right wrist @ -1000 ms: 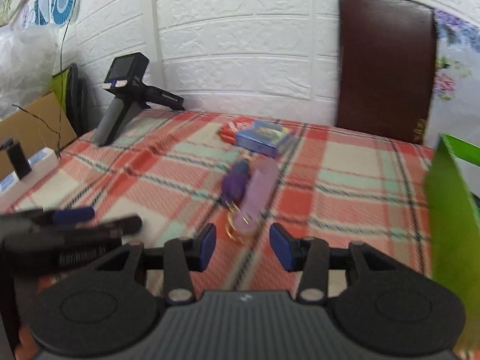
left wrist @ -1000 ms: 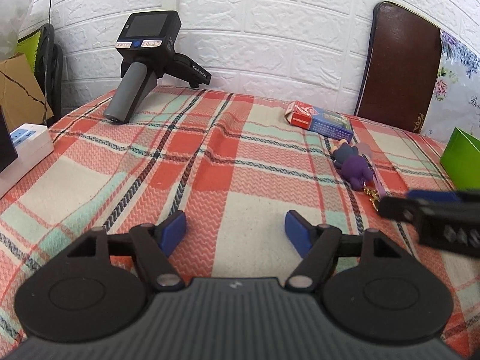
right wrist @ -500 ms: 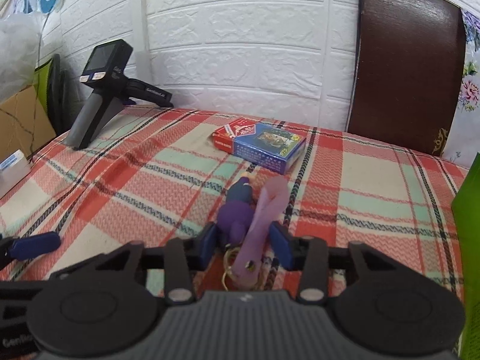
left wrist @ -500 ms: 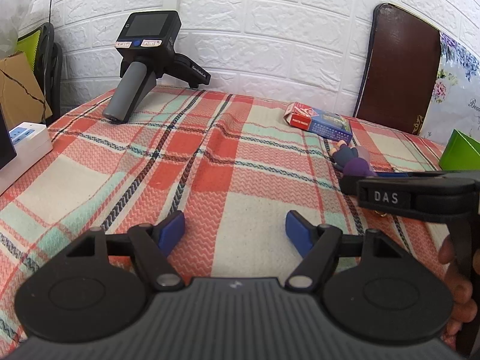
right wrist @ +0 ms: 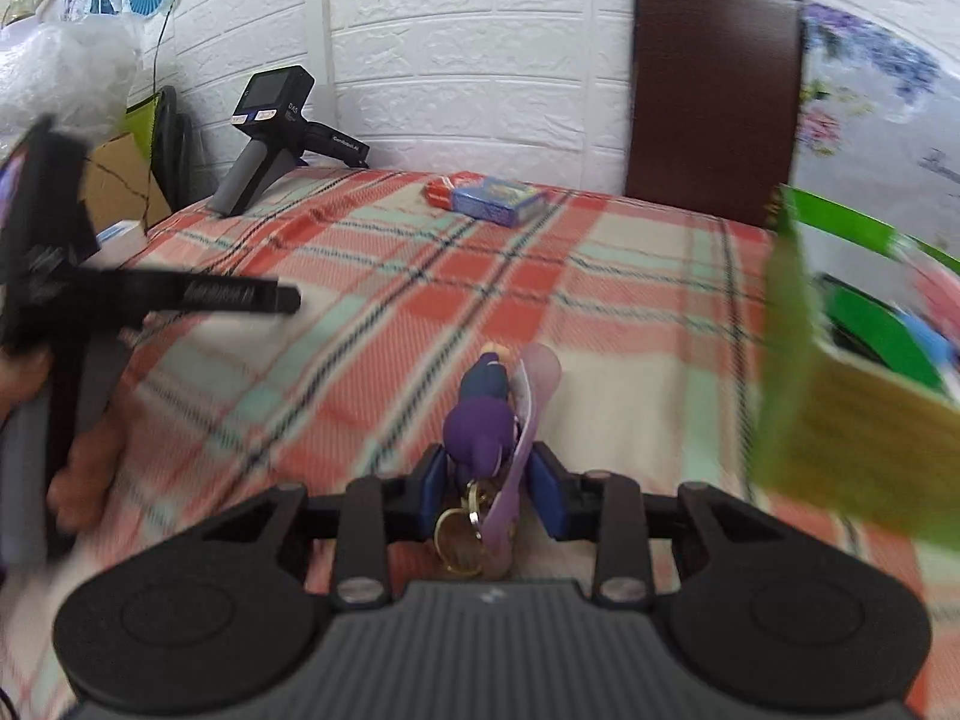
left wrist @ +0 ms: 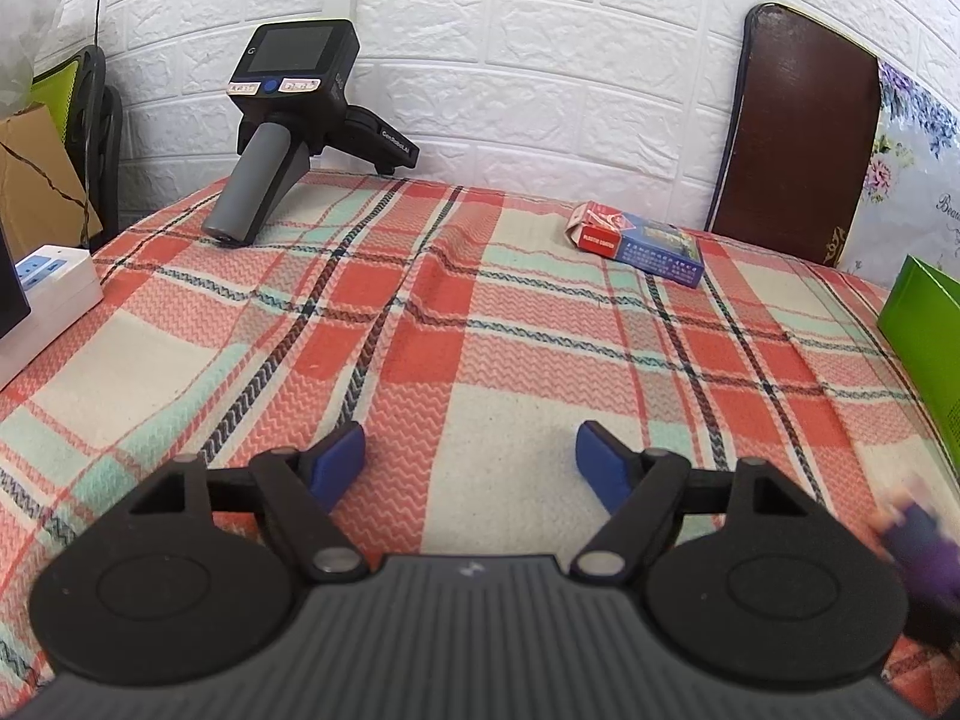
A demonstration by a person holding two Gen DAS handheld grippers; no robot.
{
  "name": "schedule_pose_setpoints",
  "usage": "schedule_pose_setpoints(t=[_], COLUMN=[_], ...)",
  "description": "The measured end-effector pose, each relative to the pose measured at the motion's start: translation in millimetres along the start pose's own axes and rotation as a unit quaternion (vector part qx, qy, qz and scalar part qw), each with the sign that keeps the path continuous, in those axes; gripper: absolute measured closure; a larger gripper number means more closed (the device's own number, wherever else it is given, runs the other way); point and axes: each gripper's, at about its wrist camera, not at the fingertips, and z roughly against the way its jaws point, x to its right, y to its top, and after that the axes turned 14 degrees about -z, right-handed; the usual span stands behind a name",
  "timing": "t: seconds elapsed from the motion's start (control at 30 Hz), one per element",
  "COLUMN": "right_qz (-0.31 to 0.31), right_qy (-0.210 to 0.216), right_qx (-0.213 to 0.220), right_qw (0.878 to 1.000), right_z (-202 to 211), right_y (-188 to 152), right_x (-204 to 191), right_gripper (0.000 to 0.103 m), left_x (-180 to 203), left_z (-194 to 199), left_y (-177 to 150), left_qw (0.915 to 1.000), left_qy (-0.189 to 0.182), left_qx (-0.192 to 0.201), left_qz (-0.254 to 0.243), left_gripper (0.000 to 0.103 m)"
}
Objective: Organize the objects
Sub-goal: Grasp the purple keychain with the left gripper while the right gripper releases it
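The right gripper (right wrist: pixel 487 491) is clamped on the purple figure keychain (right wrist: pixel 480 426), its blue pads (right wrist: pixel 433 491) pressing the doll's lower body while the gold ring (right wrist: pixel 459 531) and the lilac strap (right wrist: pixel 521 450) hang loose between the jaws. The keychain is held above the plaid tablecloth (right wrist: pixel 372 324), near the middle of the scene, with the green box (right wrist: pixel 798 360) just to the right. Judged risk: the hold takes only the rounded lower body of the doll, so the figure could pivot or slip out during a quick sideways carry; the dangling strap and ring could also snag on the box wall on the way in. The view is blurred, consistent with a fast move, which raises that risk. The right gripper points forward and somewhat down. The left gripper (left wrist: pixel 471 462) has its jaws just opening wider, with nothing between them, tilted down over bare cloth at the near left. The card pack (left wrist: pixel 639 243) lies at the far side, well apart from both.
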Motion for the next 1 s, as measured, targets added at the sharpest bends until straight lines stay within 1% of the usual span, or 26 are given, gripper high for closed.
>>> schedule_pose_setpoints(t=[0.03, 0.07, 0.1, 0.13, 0.23, 0.27, 0.3, 0.33, 0.43, 0.47, 0.53, 0.57, 0.6, 0.7, 0.77, 0.83, 0.87, 0.9, 1.0], right_qz=[0.0, 0.003, 0.006, 0.012, 0.028, 0.025, 0.018, 0.011, 0.004, 0.006, 0.009, 0.01, 0.01, 0.006, 0.003, 0.006, 0.007, 0.009, 0.015], right_qy=[-0.003, -0.004, -0.005, -0.007, -0.009, -0.007, -0.004, 0.001, 0.018, 0.021, 0.025, 0.027, 0.027, 0.023, 0.024, 0.025, 0.027, 0.028, 0.035], right_qx=[0.003, 0.006, 0.01, 0.013, 0.025, 0.026, 0.026, 0.025, 0.027, 0.029, 0.034, 0.037, 0.039, 0.046, 0.051, 0.055, 0.056, 0.056, 0.052], right_qw=[1.0, 1.0, 1.0, 1.0, 0.999, 0.999, 0.999, 1.0, 0.999, 0.999, 0.999, 0.999, 0.999, 0.999, 0.998, 0.998, 0.998, 0.998, 0.998], right_z=[13, 24, 34, 42, 58, 60, 61, 63, 63, 64, 65, 67, 69, 72, 73, 74, 74, 73, 69], right_y=[-8, -16, -22, -27, -35, -35, -35, -35, -37, -38, -40, -41, -42, -43, -44, -43, -43, -42, -40], right_x=[4, 8, 11, 14, 20, 22, 25, 27, 29, 29, 27, 27, 27, 31, 34, 36, 36, 36, 35], right_gripper=[0.071, 0.068, 0.058, 0.056, 0.056, 0.056, 0.056, 0.056, 0.056, 0.056, 0.056, 0.056, 0.055, 0.055, 0.055, 0.055, 0.056, 0.056, 0.056], left_x=[0, 1, 1, 1, 5, 8, 11, 16, 42, 53, 80, 95, 107, 141, 154, 161, 160, 159, 150], left_z=[0, -1, -1, -2, 2, 9, 19, 30, 60, 67, 76, 78, 80, 76, 70, 61, 61, 62, 61], left_y=[0, 0, 0, 1, 6, 8, 9, 10, 17, 19, 23, 24, 26, 26, 23, 17, 16, 16, 16], left_qw=[1.0, 1.0, 1.0, 0.9999, 0.9992, 0.9989, 0.9989, 0.9985, 0.9924, 0.988, 0.9762, 0.9716, 0.9691, 0.9635, 0.9629, 0.9631, 0.9665, 0.9679, 0.9668], left_qy=[0.001, 0.002, 0.003, 0.005, 0.016, 0.014, -0.002, -0.03, -0.112, -0.144, -0.206, -0.224, -0.232, -0.244, -0.236, -0.221, -0.21, -0.204, -0.211], left_qx=[-0.001, -0.003, -0.006, -0.011, -0.036, -0.045, -0.046, -0.042, -0.04, -0.048, -0.069, -0.078, -0.083, -0.096, -0.112, -0.138, -0.131, -0.128, -0.135], left_qz=[-0.001, -0.002, -0.003, -0.005, -0.012, -0.008, 0.003, 0.016, 0.031, 0.029, 0.01, -0.004, -0.017, -0.052, -0.068, -0.068, -0.069, -0.072, -0.053], left_gripper=[0.022, 0.02, 0.016, 0.014, 0.013, 0.016, 0.018, 0.019, 0.019, 0.019, 0.018, 0.018, 0.018, 0.017, 0.019, 0.029, 0.037, 0.043, 0.047])
